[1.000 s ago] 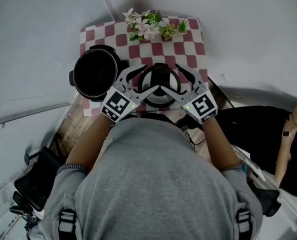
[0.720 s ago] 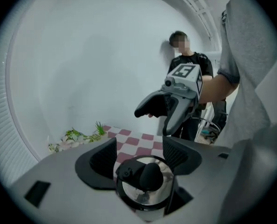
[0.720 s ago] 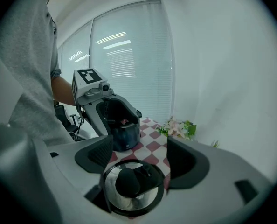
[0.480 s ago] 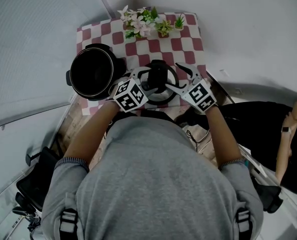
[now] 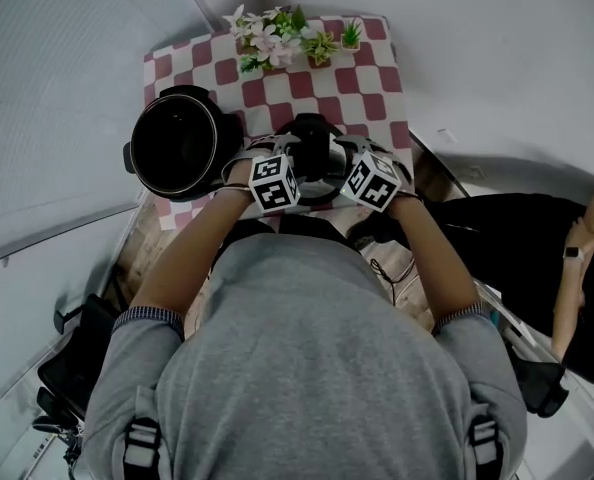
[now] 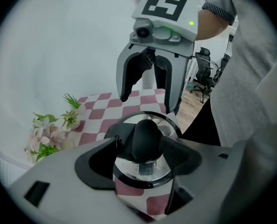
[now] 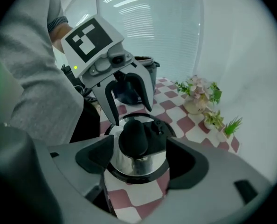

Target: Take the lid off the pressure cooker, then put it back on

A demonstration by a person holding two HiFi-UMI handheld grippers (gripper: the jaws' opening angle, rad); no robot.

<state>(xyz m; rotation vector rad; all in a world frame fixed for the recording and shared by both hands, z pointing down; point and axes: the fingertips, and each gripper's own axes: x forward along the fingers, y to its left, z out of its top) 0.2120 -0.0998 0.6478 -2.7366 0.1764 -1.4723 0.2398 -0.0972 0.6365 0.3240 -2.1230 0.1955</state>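
— Lid location, please: the round shiny metal lid (image 5: 317,160) with the black rim and the black knob (image 6: 145,138)?

— Off the cooker. It lies flat, knob up, on the red-and-white checked tablecloth (image 5: 373,80), at the near edge of the table, just to the right of the open black pressure cooker pot (image 5: 172,146).

— And the grippers?

— One on each side of it, facing each other across the knob. The left gripper (image 7: 131,114) has its jaws spread, and in the left gripper view the knob stands between them; I cannot make out firm contact. The right gripper (image 6: 148,102) is the same: jaws apart, knob (image 7: 135,138) between them with a gap on both sides. Neither one is clamped on anything.

— What else is on the table?

— At the far edge, a bunch of pale pink and white flowers (image 5: 265,38), with small green potted plants (image 5: 349,36) just to its right. The pot's mouth faces up, dark inside.

— Who holds the grippers?

— A person in a grey top (image 5: 307,378), both forearms reaching over the table's near edge.
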